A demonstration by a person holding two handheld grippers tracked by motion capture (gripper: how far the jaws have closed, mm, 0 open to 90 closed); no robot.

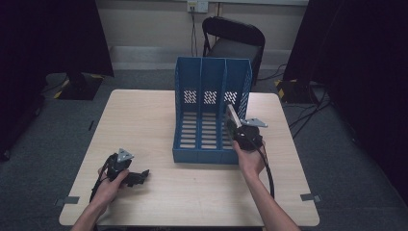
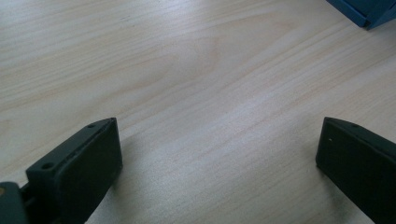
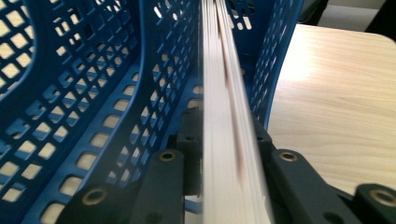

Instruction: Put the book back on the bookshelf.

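Low in the frame's left, the left gripper rested on the table, jaws spread wide and empty. Right of centre, the right gripper was clamped on a thin book, held edge-on inside the rightmost compartment of the blue three-slot file holder; the other two compartments were bare.

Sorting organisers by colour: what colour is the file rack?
Blue file rack, seen best in the high view.
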